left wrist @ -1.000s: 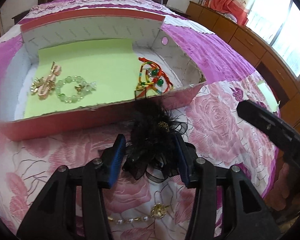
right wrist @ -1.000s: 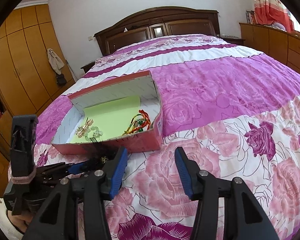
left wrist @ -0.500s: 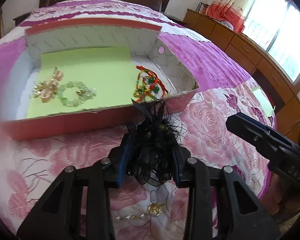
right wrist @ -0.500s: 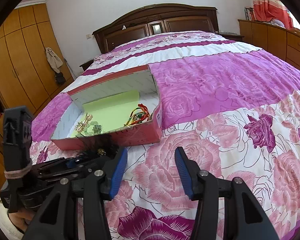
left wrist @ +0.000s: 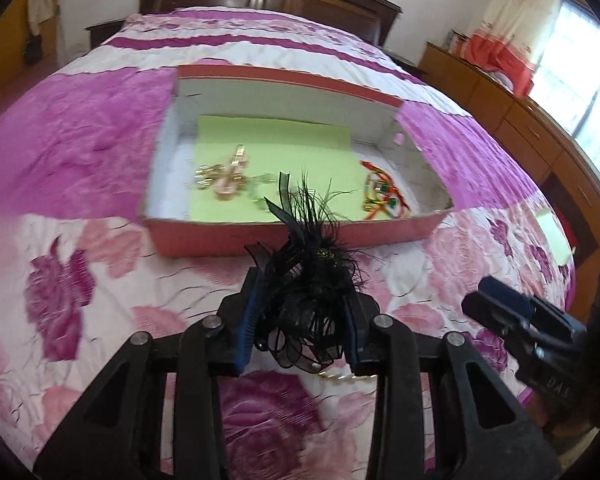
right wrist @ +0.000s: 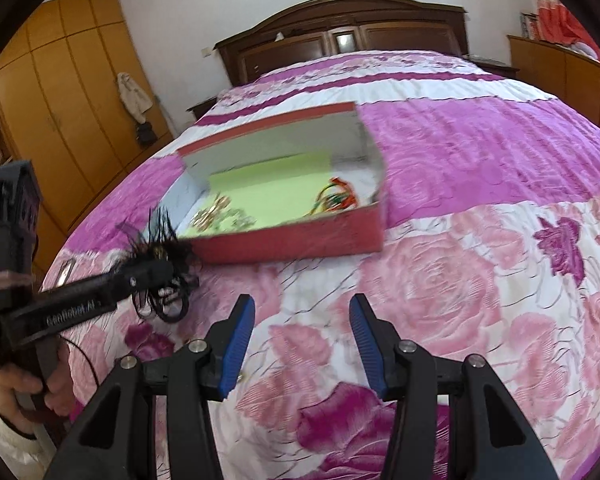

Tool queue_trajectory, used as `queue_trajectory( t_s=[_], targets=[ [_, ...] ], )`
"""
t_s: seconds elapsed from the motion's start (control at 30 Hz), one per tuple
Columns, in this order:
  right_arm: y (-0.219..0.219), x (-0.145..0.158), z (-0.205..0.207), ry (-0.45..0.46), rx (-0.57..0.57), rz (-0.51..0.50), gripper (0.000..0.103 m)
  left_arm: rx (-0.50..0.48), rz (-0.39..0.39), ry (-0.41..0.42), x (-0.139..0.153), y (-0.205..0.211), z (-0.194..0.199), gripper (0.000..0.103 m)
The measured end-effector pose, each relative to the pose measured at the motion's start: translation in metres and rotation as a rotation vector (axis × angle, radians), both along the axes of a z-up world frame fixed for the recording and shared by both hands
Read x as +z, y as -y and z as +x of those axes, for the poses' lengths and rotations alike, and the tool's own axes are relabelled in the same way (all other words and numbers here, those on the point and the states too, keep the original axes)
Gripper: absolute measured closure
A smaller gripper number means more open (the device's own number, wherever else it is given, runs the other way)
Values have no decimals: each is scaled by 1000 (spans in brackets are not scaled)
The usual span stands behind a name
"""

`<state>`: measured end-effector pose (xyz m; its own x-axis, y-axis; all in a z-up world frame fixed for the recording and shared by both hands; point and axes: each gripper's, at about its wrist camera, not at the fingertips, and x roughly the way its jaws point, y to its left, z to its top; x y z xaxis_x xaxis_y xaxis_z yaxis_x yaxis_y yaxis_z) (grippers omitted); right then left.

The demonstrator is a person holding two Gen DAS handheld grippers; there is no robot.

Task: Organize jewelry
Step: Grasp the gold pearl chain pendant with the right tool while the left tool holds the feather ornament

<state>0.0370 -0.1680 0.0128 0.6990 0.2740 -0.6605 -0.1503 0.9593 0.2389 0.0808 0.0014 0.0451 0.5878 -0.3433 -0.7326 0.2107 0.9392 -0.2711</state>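
Note:
My left gripper (left wrist: 300, 300) is shut on a black feather hair ornament (left wrist: 312, 276) and holds it above the bedspread, in front of the red box's near wall. The ornament also shows in the right wrist view (right wrist: 160, 264). The red box (left wrist: 292, 236) is lined with green paper and holds a gold and pink clip (left wrist: 224, 178), a pale green bead bracelet (left wrist: 260, 186) and a red and green corded bracelet (left wrist: 382, 192). A pearl and gold chain (left wrist: 348, 376) lies on the bed under my left gripper. My right gripper (right wrist: 302, 340) is open and empty over the bedspread.
The floral pink bedspread (right wrist: 440, 280) lies all around the box. A dark wooden headboard (right wrist: 340, 36) stands at the far end. Wooden wardrobes (right wrist: 60, 92) are at the left, a low cabinet (left wrist: 540, 140) under the window at the right.
My left gripper closed on the black feather ornament and lifted it off the bed, higher and toward the box. The right gripper stayed open and shifted a little.

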Motion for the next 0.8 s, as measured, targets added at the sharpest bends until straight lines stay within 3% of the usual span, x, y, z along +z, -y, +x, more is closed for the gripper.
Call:
queue_trajectory(
  t_s=[0.4, 0.73, 0.8],
  targets=[
    [-44, -28, -5, -97, 122, -21, 52, 63, 34, 2, -5, -23, -7, 75],
    [-59, -52, -2, -156, 159, -62, 80, 64, 27, 4, -7, -26, -9, 75],
    [-58, -53, -2, -153, 161, -65, 80, 62, 28, 4, -7, -26, -9, 75]
  ],
)
